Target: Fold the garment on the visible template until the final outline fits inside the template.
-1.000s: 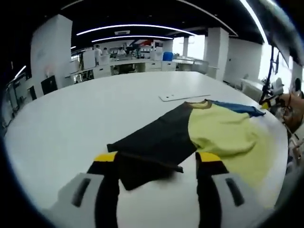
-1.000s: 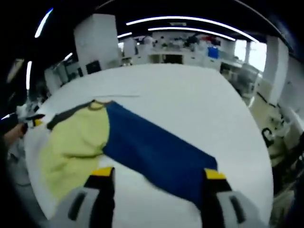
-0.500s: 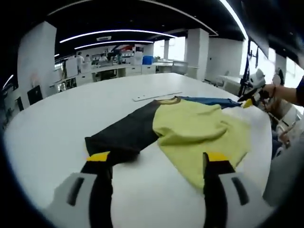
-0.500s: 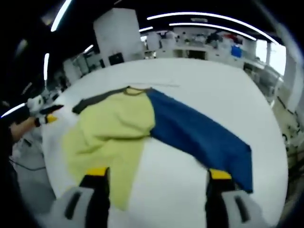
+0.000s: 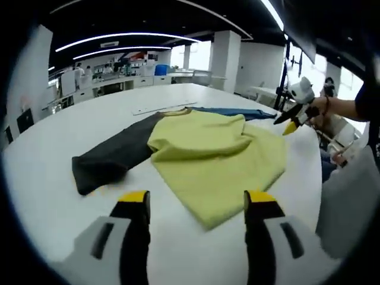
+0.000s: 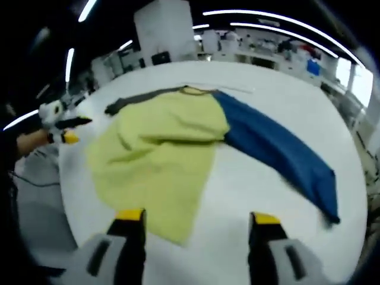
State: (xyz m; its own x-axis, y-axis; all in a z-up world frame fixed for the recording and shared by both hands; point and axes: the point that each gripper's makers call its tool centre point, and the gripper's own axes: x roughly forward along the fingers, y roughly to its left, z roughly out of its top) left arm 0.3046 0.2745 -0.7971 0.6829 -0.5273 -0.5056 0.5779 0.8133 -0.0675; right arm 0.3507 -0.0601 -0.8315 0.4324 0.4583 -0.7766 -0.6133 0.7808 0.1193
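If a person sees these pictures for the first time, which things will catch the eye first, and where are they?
The eye falls first on the yellow shirt spread flat on the white table. Its dark grey sleeve stretches to one side and its blue sleeve to the other. Both hand-held grippers are open and empty near the shirt's hem: the left hand-held gripper, the right hand-held gripper.

The garment (image 5: pixel 214 151) has a yellow body, one dark grey sleeve, one blue sleeve.
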